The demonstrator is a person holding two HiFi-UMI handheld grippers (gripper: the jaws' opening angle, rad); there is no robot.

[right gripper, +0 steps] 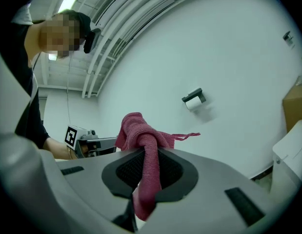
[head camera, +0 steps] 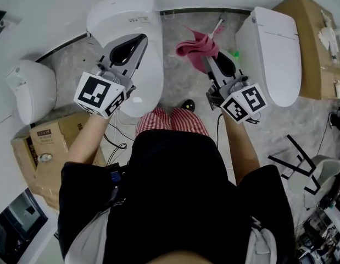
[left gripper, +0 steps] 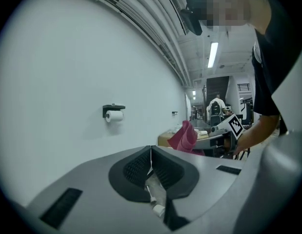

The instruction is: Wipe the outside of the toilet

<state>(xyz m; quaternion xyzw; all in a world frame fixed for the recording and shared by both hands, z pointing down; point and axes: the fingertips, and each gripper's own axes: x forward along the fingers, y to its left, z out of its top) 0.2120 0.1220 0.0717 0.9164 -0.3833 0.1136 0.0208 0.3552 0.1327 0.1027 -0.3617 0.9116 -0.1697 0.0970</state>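
Head view, looking steeply down on a white toilet (head camera: 138,65) with its lid closed, standing against the wall. The left gripper (head camera: 128,48) is held directly over the toilet's lid. In the left gripper view its dark ribbed pads (left gripper: 136,167) meet along a thin line, so the jaws are fully together with nothing between them.

The right gripper (head camera: 216,62) hangs over the grey floor (head camera: 175,87) just to the right of the toilet. Its jaws are clamped on a dark pink cloth (head camera: 194,45), which bunches above the tips and trails down between the pads. The cloth is clear of the toilet's shell.

A second white toilet (head camera: 274,54) stands further right of the first. A rounded white fixture (head camera: 29,89) to its left is possibly a third. A cardboard box (head camera: 43,158) sits on the floor to the near left of the toilet. A toilet-paper roll (left gripper: 114,115) hangs on a wall holder.
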